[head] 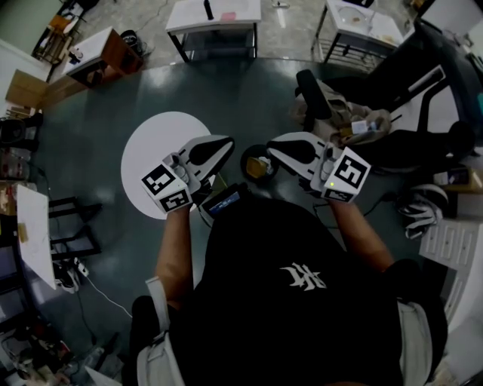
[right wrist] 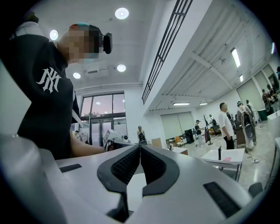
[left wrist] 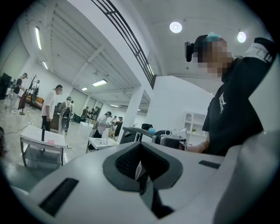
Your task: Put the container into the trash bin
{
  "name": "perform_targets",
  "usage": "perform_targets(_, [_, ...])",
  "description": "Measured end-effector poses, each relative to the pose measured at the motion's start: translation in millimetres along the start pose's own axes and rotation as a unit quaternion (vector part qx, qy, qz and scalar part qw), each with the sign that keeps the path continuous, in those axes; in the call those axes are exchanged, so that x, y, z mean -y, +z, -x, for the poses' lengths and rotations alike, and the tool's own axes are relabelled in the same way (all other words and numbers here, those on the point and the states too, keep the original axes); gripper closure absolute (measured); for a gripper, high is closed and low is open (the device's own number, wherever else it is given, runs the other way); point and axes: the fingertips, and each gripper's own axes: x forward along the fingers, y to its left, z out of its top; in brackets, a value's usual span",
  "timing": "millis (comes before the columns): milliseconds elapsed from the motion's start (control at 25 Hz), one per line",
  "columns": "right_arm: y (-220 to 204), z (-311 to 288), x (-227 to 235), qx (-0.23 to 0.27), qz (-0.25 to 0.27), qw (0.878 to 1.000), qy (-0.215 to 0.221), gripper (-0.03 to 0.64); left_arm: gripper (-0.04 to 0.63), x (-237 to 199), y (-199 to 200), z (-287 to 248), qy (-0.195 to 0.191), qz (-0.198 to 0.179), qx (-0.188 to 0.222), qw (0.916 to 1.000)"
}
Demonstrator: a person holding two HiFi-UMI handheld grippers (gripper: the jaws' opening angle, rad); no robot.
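Note:
In the head view my left gripper point(head: 229, 141) and my right gripper point(head: 270, 145) are held up in front of my chest, their tips turned toward each other. Both are shut with nothing between the jaws. On the dark floor below the gap between them stands a small dark round bin point(head: 255, 164) with something yellowish inside; I cannot tell what it is. In the left gripper view the shut jaws point(left wrist: 141, 144) point level at the right gripper point(left wrist: 171, 138). The right gripper view shows its shut jaws point(right wrist: 140, 146) facing the left gripper point(right wrist: 109, 136). No container is between either pair of jaws.
A round white table point(head: 151, 143) stands on the floor at the left. A dark chair point(head: 339, 113) with clothes and bags is at the right. White desks point(head: 215, 19) line the back. Several people point(left wrist: 50, 109) stand in the hall beyond.

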Motion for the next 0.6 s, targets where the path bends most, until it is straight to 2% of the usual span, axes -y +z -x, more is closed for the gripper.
perform_targets(320, [-9.3, 1.7, 5.4, -0.006, -0.012, 1.000, -0.018, 0.576, 0.592, -6.9, -5.3, 5.6, 0.016, -0.013, 0.001, 0.9998])
perform_targets(600, [-16.3, -10.5, 9.4, 0.004, -0.033, 0.999, -0.030, 0.575, 0.592, -19.6, -19.1, 23.6, 0.027, 0.005, -0.007, 0.9996])
